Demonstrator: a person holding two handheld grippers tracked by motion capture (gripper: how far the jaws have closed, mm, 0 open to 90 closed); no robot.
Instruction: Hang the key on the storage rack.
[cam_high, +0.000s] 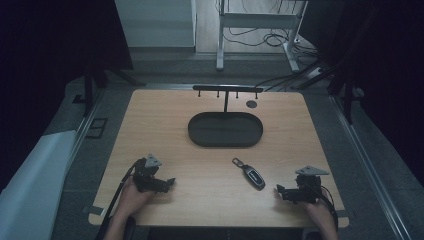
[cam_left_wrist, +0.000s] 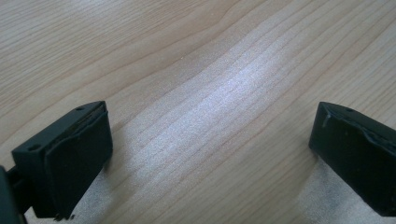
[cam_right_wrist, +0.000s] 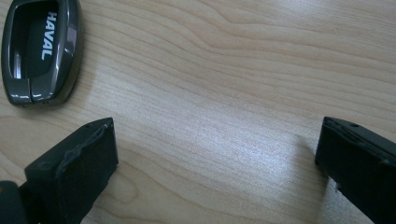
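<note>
The right gripper (cam_high: 281, 192) rested wide open and empty at the near edge; the left gripper (cam_high: 169, 183) likewise (farther from the key); the car key (cam_high: 251, 175) lay just left of the right gripper, its long axis diagonal; beyond sat the tray (cam_high: 199, 131).

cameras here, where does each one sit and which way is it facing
High view: above the person's side, looking forward and down on the table, oval tray and key fob; both hands, left gripper and right gripper enter from below.
Left gripper view: rides that gripper, facing bare wood; its fingers wide apart.
Right gripper view: faces wood; fingers apart.
Shared: the fob, in high and right gripper views.
</note>
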